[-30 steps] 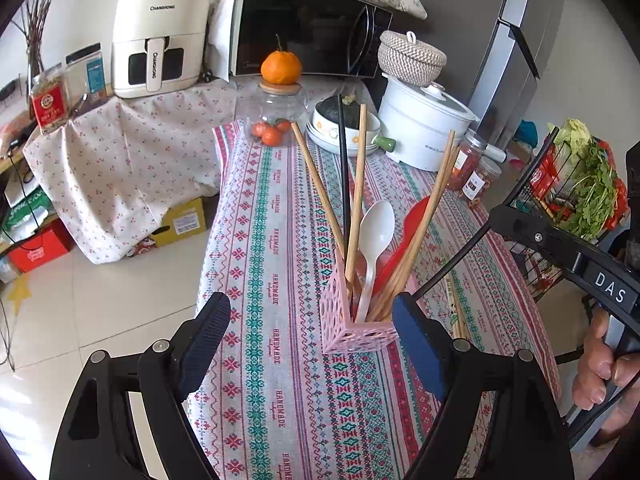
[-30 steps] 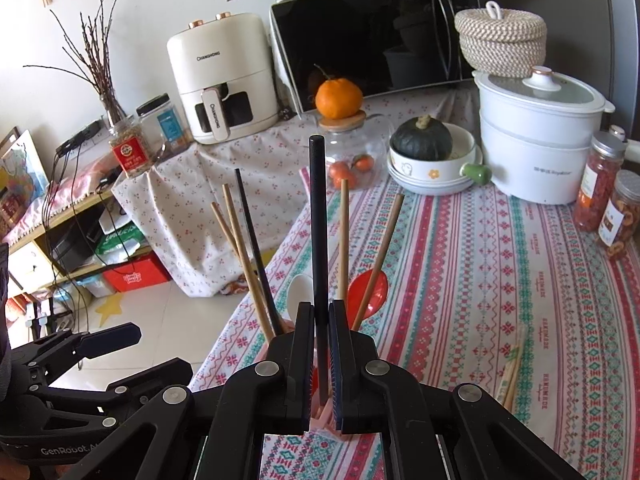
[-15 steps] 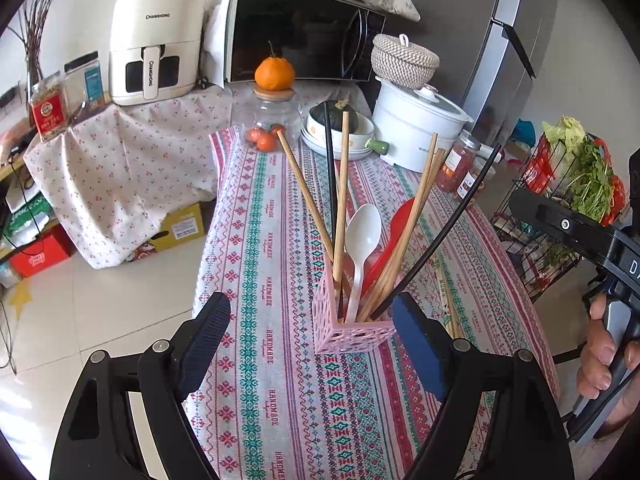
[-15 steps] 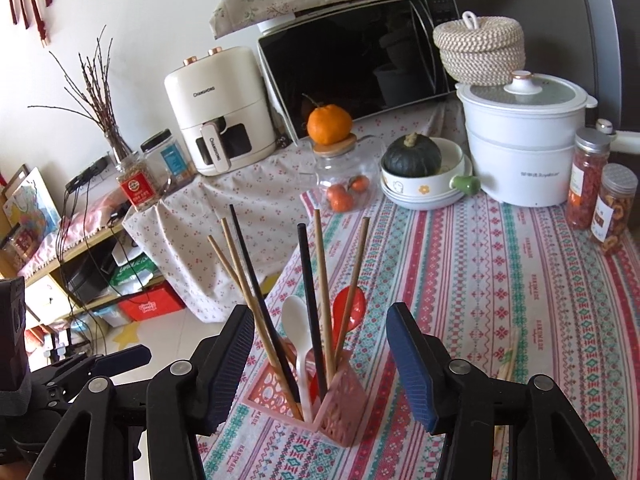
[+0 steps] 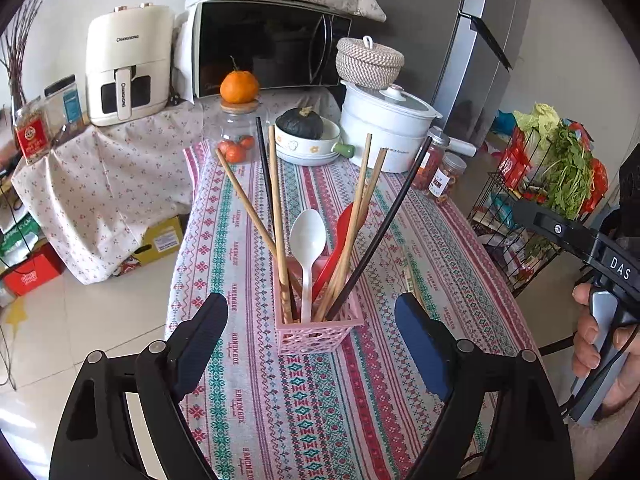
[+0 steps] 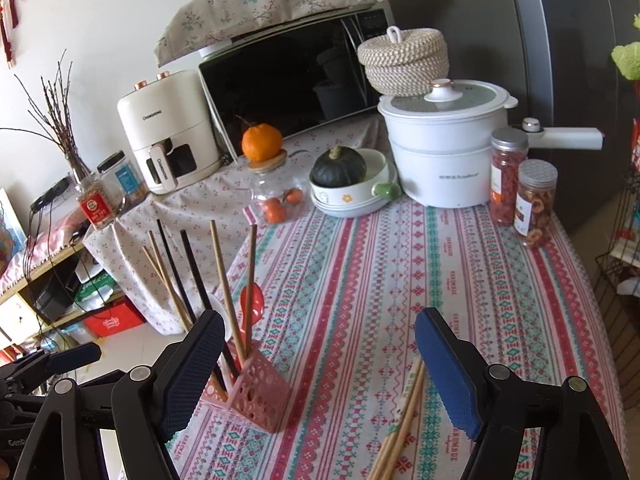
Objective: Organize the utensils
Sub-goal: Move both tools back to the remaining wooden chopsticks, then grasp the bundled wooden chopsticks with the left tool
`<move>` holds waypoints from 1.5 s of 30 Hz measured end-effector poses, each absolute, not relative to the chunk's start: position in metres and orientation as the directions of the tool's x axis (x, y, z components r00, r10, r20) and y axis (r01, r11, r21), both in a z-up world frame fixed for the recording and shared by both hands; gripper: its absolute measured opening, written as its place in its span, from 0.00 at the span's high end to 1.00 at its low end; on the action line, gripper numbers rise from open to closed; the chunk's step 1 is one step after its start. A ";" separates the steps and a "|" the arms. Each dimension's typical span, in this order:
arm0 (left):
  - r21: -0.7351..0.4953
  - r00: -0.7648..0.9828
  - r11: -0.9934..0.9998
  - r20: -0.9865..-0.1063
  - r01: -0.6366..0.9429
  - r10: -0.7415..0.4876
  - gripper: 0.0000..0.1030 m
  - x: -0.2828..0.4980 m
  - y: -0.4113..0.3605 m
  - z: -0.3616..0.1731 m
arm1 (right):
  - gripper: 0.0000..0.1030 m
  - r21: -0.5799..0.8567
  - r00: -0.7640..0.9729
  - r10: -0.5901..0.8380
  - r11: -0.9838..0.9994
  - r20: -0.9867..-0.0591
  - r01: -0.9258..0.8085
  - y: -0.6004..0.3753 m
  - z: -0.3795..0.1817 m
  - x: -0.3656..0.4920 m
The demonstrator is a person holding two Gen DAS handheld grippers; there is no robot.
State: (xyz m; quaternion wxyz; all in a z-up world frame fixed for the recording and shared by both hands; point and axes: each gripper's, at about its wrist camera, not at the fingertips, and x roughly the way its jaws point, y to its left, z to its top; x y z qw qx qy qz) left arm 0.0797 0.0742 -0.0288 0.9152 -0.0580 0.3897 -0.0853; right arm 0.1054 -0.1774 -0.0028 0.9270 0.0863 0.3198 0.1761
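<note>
A second ago the right gripper (image 6: 316,372) was clenched on a black chopstick (image 5: 380,228); its jaws have just been opening, nothing is between them, and that chopstick leans rightward out of the pink holder (image 5: 316,330). The holder is a small square basket of perforated plastic, standing on the tablecloth (image 5: 248,400) just ahead of the left gripper (image 5: 312,348), between its spread fingertips but untouched; in the right wrist view it sits beside the left blue ribbed pad (image 6: 192,376), partly hidden by it. Fanned out of it are slim wooden chopsticks (image 5: 276,216), a second black one, a glossy white spoon (image 5: 307,240) and a red spoon (image 5: 344,236). The left gripper is released too, jaws wide and empty. Loose wooden chopsticks (image 6: 400,424) lie flat on the woven, striped cloth just inside the right gripper's right pad. Farther ahead of both grippers stand a dark green squash (image 6: 339,168) in a white bowl, a clear jar of small oranges (image 6: 280,200) with an orange on its lid, a white lidded pot (image 6: 448,148), a woven basket, two jars of dried snacks (image 6: 536,204) and a microwave (image 6: 288,80) under a floral cover. To the right of the left gripper, a hand (image 5: 600,352) grips the other tool's handle before a wire rack of greens (image 5: 560,168).
</note>
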 end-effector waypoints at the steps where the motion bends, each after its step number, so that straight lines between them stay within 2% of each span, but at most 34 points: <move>1: -0.170 0.681 0.978 -0.703 0.120 -0.206 0.15 0.079 0.069 -0.028 | 0.17 0.266 0.737 0.370 0.928 -0.566 -0.262 -0.182 -0.004 0.104; 3: -0.165 0.678 0.976 -0.703 0.139 -0.215 0.15 0.078 0.058 -0.027 | 0.09 0.250 0.742 0.345 0.937 -0.574 -0.242 -0.190 -0.006 0.102; 5: -0.160 0.673 0.974 -0.705 0.160 -0.226 0.14 0.078 0.045 -0.026 | 0.06 0.232 0.747 0.315 0.948 -0.586 -0.218 -0.199 -0.009 0.101; 17: -0.102 0.610 0.948 -0.744 0.301 -0.274 0.14 0.087 -0.046 -0.042 | 0.05 0.224 0.744 0.221 0.970 -0.631 -0.098 -0.258 -0.023 0.095; 22: -0.069 0.555 0.947 -0.796 0.314 -0.242 0.14 0.107 -0.084 -0.066 | 0.04 0.228 0.727 0.192 0.972 -0.659 -0.051 -0.280 -0.037 0.099; 28: -0.100 0.488 0.950 -0.839 0.296 -0.240 0.16 0.142 -0.112 -0.095 | 0.04 0.221 0.698 0.161 0.975 -0.698 -0.004 -0.301 -0.055 0.106; 31: -0.116 0.478 0.958 -0.847 0.264 -0.234 0.28 0.161 -0.116 -0.107 | 0.04 0.222 0.679 0.156 0.975 -0.718 0.011 -0.309 -0.065 0.110; 33: -0.128 0.467 0.961 -0.853 0.244 -0.232 0.46 0.174 -0.118 -0.116 | 0.04 0.221 0.666 0.154 0.975 -0.730 0.017 -0.313 -0.070 0.113; 39: -0.157 0.430 0.963 -0.871 0.218 -0.239 0.79 0.207 -0.126 -0.145 | 0.05 0.215 0.632 0.150 0.976 -0.760 0.027 -0.318 -0.084 0.120; 45: -0.163 0.397 0.970 -0.890 0.179 -0.223 0.92 0.229 -0.128 -0.169 | 0.05 0.204 0.618 0.149 0.979 -0.772 0.018 -0.320 -0.090 0.122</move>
